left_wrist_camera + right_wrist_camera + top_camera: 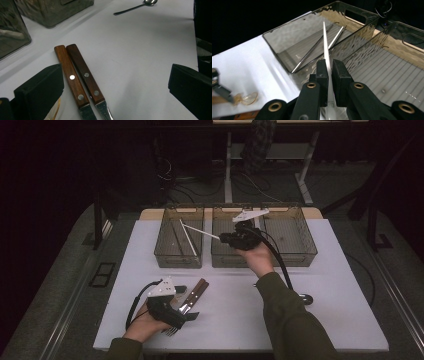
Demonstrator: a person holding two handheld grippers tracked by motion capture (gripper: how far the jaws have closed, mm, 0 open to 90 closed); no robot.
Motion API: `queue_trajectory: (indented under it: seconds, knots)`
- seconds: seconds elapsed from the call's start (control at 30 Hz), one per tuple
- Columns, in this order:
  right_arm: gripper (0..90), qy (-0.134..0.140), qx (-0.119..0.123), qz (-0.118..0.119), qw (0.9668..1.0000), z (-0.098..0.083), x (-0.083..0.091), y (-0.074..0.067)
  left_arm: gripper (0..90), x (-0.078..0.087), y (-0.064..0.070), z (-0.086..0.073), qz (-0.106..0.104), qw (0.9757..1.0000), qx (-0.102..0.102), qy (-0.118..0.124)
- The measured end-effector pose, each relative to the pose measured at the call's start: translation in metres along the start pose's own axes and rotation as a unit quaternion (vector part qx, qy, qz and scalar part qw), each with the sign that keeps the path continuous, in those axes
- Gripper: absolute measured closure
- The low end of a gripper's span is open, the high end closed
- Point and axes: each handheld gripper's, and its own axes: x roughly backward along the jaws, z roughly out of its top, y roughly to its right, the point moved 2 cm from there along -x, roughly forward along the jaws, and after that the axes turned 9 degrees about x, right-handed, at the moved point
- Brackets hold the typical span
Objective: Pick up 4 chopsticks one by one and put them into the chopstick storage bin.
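Now our right gripper [329, 75] pinches a white chopstick [325, 42] between its jaws, tip aimed over the tray [287, 37] ahead for dropping; left gripper [115, 82] jaws spread astride two knives [80, 77].

White table [340, 285], three clear bins [179, 245] (far side), two wooden-handled utensils [78, 80], spoon [136, 7]

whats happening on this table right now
A person is sorting cutlery into clear bins. The right gripper is shut on a white chopstick, held over the left bin, where two more sticks already lie. The left gripper sits open by two wooden-handled utensils on the white table. A spoon lies farther off.
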Motion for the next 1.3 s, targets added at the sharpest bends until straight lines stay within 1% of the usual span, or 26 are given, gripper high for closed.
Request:
queue_trajectory:
  seconds: [0.37,0.57,0.73,0.83,0.87,1.0,1.07,1.1,1.13,1.2,1.3]
  knots:
    - [83.9,-0.041,0.009,-0.014,0.9990,0.021,-0.048,-0.002,0.0,0.001,0.000,0.001,-0.002,1.0000,0.001,0.007]
    - [83.9,-0.058,0.011,-0.020,0.9980,0.036,-0.077,-0.003,0.0,0.002,0.000,0.001,-0.004,0.9999,0.003,0.009]
    - [83.9,-0.068,0.008,-0.027,0.9973,0.047,-0.099,-0.006,0.0,0.003,0.000,0.001,-0.005,0.9999,0.004,0.013]
    - [83.9,-0.074,0.007,-0.029,0.9968,0.051,-0.110,-0.009,0.0,0.003,0.000,0.001,-0.006,0.9999,0.005,0.015]
    - [83.9,-0.077,0.008,-0.033,0.9964,0.052,-0.113,-0.010,0.0,0.004,0.000,0.001,-0.006,0.9998,0.005,0.016]
    - [83.6,-0.082,0.007,-0.042,0.9957,0.054,-0.122,-0.013,0.0,0.004,-0.001,0.002,-0.007,0.9998,0.005,0.016]
    - [81.5,-0.073,0.002,-0.044,0.9964,0.054,-0.123,-0.014,0.0,0.003,0.000,0.001,-0.007,0.9998,0.004,0.016]
    - [73.3,-0.067,-0.001,-0.038,0.9970,0.054,-0.124,-0.014,0.0,0.003,0.000,0.002,-0.008,0.9998,0.005,0.016]
    - [70.0,-0.064,-0.006,-0.035,0.9973,0.055,-0.124,-0.015,0.0,0.003,0.000,0.002,-0.007,0.9998,0.004,0.016]
    - [65.2,-0.066,-0.002,-0.034,0.9972,0.056,-0.123,-0.016,0.0,0.003,0.000,0.002,-0.007,0.9998,0.004,0.016]
    - [59.9,-0.066,-0.007,-0.028,0.9974,0.056,-0.118,-0.015,0.0,0.003,0.000,0.002,-0.007,0.9999,0.004,0.015]
